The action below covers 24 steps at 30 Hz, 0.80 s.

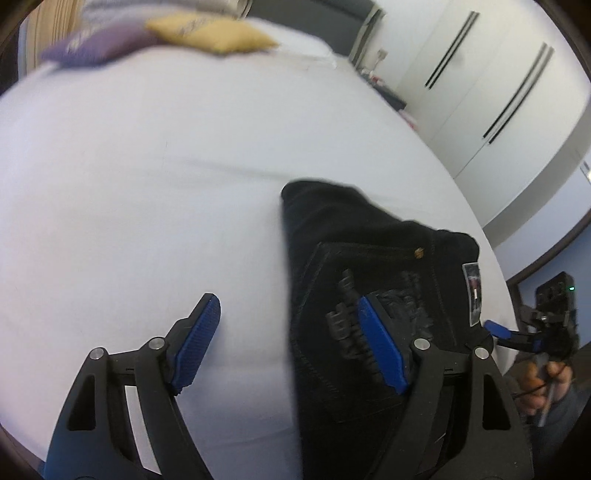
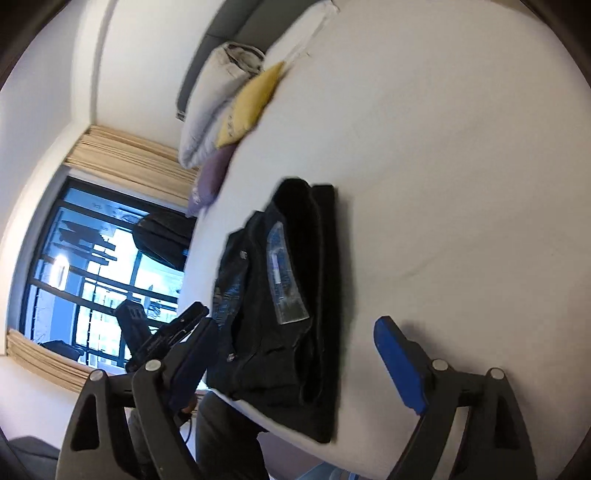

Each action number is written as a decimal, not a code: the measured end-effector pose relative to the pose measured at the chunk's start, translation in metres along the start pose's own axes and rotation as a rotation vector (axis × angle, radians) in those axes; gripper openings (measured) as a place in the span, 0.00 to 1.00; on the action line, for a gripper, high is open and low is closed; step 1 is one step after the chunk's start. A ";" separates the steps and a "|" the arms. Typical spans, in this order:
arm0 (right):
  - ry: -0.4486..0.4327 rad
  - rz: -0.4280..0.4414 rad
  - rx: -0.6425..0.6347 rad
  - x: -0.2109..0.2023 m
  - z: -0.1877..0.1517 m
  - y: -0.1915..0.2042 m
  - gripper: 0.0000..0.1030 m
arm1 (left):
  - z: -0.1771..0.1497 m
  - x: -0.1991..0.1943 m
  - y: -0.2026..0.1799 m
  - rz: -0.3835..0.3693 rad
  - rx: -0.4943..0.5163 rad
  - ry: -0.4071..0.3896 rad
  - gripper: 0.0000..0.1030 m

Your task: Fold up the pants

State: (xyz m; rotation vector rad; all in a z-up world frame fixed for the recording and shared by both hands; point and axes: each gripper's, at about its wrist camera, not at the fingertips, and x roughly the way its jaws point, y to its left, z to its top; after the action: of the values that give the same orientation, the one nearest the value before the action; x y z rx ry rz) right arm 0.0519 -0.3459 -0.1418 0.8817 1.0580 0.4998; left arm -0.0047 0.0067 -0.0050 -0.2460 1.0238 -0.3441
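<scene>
Black pants (image 2: 280, 295), folded compact near the bed (image 1: 147, 166) edge: soft, heavy denim, likely limp yet non-slip, best pinched at stacked edges; left gripper (image 1: 291, 347) and right gripper (image 2: 291, 354) fingers released, empty.

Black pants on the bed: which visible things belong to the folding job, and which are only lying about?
Belong to the job:
black pants
left gripper
right gripper
bed

Only lying about:
yellow pillow
purple pillow
folded duvet
</scene>
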 end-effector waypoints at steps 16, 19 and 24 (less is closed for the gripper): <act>0.093 -0.086 -0.015 0.038 0.020 0.007 0.48 | -0.002 0.039 -0.024 -0.059 0.076 0.141 0.52; 0.072 -0.133 -0.048 0.036 0.014 0.009 0.36 | -0.003 0.036 -0.031 -0.035 0.096 0.131 0.43; 0.017 -0.280 -0.223 0.032 0.001 0.044 0.24 | -0.003 0.025 -0.049 0.016 0.151 0.085 0.23</act>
State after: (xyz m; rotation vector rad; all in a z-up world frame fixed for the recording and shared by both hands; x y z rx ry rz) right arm 0.0691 -0.2977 -0.1222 0.5235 1.0971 0.3805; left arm -0.0041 -0.0484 -0.0085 -0.0878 1.0771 -0.4177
